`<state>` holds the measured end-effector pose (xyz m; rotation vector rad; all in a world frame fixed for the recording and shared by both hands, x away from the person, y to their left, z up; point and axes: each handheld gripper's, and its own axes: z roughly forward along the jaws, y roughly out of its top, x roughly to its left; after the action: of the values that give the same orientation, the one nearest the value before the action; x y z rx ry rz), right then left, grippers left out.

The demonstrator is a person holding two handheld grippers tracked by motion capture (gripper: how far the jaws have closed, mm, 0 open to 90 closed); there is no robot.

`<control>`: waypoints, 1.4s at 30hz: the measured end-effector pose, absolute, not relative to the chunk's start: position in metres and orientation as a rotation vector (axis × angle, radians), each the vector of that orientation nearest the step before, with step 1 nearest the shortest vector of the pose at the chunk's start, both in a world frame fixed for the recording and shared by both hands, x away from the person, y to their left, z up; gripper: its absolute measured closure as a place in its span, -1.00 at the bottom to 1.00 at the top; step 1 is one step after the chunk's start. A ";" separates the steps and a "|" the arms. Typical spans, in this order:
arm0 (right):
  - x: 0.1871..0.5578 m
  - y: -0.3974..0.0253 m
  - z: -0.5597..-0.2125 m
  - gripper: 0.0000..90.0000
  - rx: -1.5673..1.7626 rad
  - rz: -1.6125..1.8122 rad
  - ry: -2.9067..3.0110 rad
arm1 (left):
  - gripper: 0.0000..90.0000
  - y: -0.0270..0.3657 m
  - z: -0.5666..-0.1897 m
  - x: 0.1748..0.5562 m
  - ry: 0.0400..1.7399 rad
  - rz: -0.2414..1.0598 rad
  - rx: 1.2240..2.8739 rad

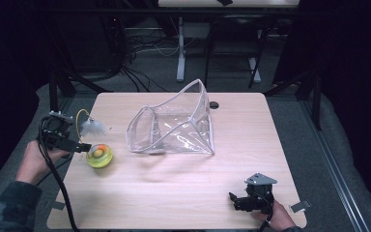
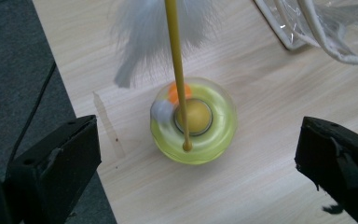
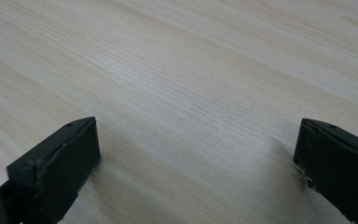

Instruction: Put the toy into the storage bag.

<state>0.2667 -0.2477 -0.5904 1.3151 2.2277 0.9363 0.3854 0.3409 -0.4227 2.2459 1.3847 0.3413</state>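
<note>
A: The fingers (image 2: 51,163) of the left gripper (image 2: 196,177) stand wide apart, holding nothing. Between them and just ahead sits the yellow-green toy (image 2: 193,122), a round disc lying flat on the bench (image 2: 261,186), near its left edge.

B: And which way does it point?

A: Its thin yellow wand (image 2: 177,70) is the long axis. It rises from the disc's middle and runs straight away from the fingers, ending in a white feather tuft (image 2: 140,32) beyond the disc. From the high view the wand (image 1: 81,118) arches up and the tuft (image 1: 94,127) hangs just behind the disc (image 1: 99,155). An orange ball (image 2: 179,91) and a pale one (image 2: 161,111) sit inside the ring.

B: Anything in the way?

A: Nothing between the fingers and the disc. Farther off, to the right, a clear plastic pouch (image 1: 174,125) stands open, well apart from the toy.

B: The other hand?

A: The right gripper (image 3: 196,177) has its fingers (image 3: 56,168) spread wide too, over bare bench at the near right corner (image 1: 251,197).
</note>
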 end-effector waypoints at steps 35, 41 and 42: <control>0.267 -0.248 -0.590 -1.00 1.312 0.932 2.230 | 0.73 0.341 -0.400 0.411 1.394 0.321 2.257; 0.267 -0.248 -0.590 -1.00 1.310 0.932 2.230 | 0.96 0.342 -0.401 0.410 1.396 0.326 2.258; 0.267 -0.248 -0.590 -1.00 1.309 0.925 2.232 | 0.96 0.343 -0.401 0.410 1.397 0.329 2.257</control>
<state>0.2672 -0.2482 -0.5903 1.3087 2.2324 0.9248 0.4101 0.3428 -0.4014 2.2568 1.3969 0.3286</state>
